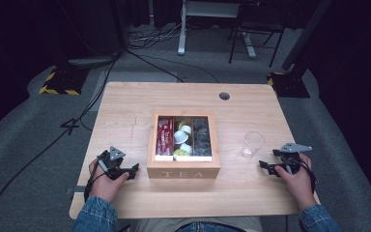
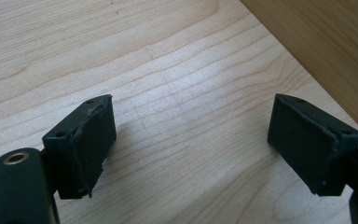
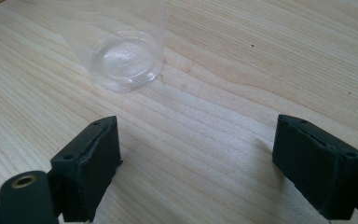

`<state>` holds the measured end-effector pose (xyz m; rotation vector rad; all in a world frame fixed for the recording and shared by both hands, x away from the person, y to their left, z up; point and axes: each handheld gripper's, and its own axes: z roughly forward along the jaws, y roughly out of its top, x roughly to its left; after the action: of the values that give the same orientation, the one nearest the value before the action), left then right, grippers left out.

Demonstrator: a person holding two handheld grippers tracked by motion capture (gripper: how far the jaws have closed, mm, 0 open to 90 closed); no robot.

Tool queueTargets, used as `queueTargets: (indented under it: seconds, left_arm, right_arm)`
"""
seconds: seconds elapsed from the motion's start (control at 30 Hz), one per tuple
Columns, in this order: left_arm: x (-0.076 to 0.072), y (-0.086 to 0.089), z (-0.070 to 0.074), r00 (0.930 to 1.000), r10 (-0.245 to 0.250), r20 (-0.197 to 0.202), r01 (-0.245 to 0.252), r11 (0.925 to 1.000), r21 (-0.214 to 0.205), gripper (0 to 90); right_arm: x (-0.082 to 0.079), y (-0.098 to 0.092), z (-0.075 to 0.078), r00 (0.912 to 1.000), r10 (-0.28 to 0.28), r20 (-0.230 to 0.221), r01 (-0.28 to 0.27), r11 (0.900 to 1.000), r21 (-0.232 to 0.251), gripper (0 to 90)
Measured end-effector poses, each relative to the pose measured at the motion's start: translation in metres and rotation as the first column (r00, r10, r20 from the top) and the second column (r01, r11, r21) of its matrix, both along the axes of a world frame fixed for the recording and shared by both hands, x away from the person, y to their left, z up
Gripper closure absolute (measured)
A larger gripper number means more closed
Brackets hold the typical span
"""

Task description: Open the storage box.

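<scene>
A wooden box marked TEA (image 1: 183,171) stands at the table's middle front, its glass lid showing red sachets, white and yellow capsules and dark capsules in three compartments. My left gripper (image 1: 133,170) rests on the table just left of the box, jaws open and empty; in the left gripper view (image 2: 191,140) the box's side wall (image 2: 326,46) rises at the upper right. A clear plastic cup (image 1: 253,143) stands upright right of the box. My right gripper (image 1: 265,167) lies open and empty just in front of the cup, whose base (image 3: 126,58) shows ahead of the jaws (image 3: 196,156).
The light wooden table (image 1: 125,111) has a round cable hole (image 1: 224,95) at its back right. Around it is grey carpet with black cables, a hazard-striped stand base (image 1: 58,82) at the back left, and desk legs behind.
</scene>
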<state>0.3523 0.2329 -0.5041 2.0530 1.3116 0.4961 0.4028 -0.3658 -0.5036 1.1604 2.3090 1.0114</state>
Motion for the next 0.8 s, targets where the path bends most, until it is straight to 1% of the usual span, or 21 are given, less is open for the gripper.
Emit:
queueTargets:
  seconds: [0.2, 0.27, 0.3, 0.4, 0.5, 0.53, 0.6, 0.67, 0.73, 0.77, 0.8]
  left_arm:
    - [0.001, 0.000, 0.001, 1.0000, 0.003, -0.001, -0.003, 1.0000, 0.002, 16.5]
    - [0.002, 0.000, 0.003, 1.0000, -0.001, -0.007, 0.001, 1.0000, 0.009, 20.4]
    - [0.002, -0.001, 0.005, 1.0000, 0.001, -0.008, -0.001, 1.0000, 0.007, 22.0]
    - [0.003, -0.001, 0.012, 1.0000, -0.004, 0.008, 0.004, 1.0000, 0.004, 23.3]
    - [0.003, -0.003, 0.020, 0.9997, -0.012, 0.022, 0.011, 0.9998, 0.014, 24.4]
    - [0.003, -0.003, 0.023, 0.9997, -0.017, 0.020, 0.016, 0.9997, 0.016, 24.9]
    - [0.003, -0.004, 0.030, 0.9996, -0.021, 0.019, 0.021, 0.9998, 0.007, 25.8]
    - [0.002, -0.004, 0.037, 0.9994, -0.023, 0.027, 0.023, 0.9997, -0.003, 26.2]
    - [0.000, -0.005, 0.045, 0.9991, -0.028, 0.031, 0.029, 0.9992, -0.027, 26.6]
    - [-0.001, -0.005, 0.049, 0.9987, -0.036, 0.037, 0.037, 0.9982, -0.046, 27.1]
    - [-0.001, -0.005, 0.049, 0.9987, -0.036, 0.037, 0.037, 0.9982, -0.046, 27.4]
  right_arm:
    - [0.000, 0.000, 0.000, 1.0000, -0.003, 0.001, 0.003, 1.0000, -0.001, 15.2]
    - [0.000, 0.000, 0.000, 1.0000, -0.003, 0.001, 0.003, 1.0000, -0.002, 15.2]
    - [0.000, 0.000, 0.000, 1.0000, -0.003, 0.001, 0.003, 1.0000, -0.001, 15.2]
    - [0.000, 0.000, 0.000, 1.0000, -0.003, 0.001, 0.003, 1.0000, -0.001, 15.2]
    - [0.000, 0.000, 0.000, 1.0000, -0.004, 0.000, 0.004, 1.0000, -0.001, 15.2]
    - [0.000, 0.000, 0.000, 1.0000, -0.004, 0.000, 0.004, 1.0000, -0.001, 15.2]
    - [0.000, 0.000, 0.000, 1.0000, -0.004, 0.001, 0.004, 1.0000, -0.001, 15.2]
    - [-0.001, 0.000, 0.000, 1.0000, -0.003, 0.001, 0.003, 1.0000, -0.001, 15.2]
    - [-0.001, 0.000, 0.000, 1.0000, -0.004, 0.001, 0.004, 1.0000, -0.001, 15.2]
    - [-0.001, 0.000, 0.000, 1.0000, -0.004, 0.000, 0.004, 1.0000, -0.001, 15.2]
    - [-0.001, 0.000, 0.000, 1.0000, -0.004, 0.001, 0.004, 1.0000, -0.001, 15.2]
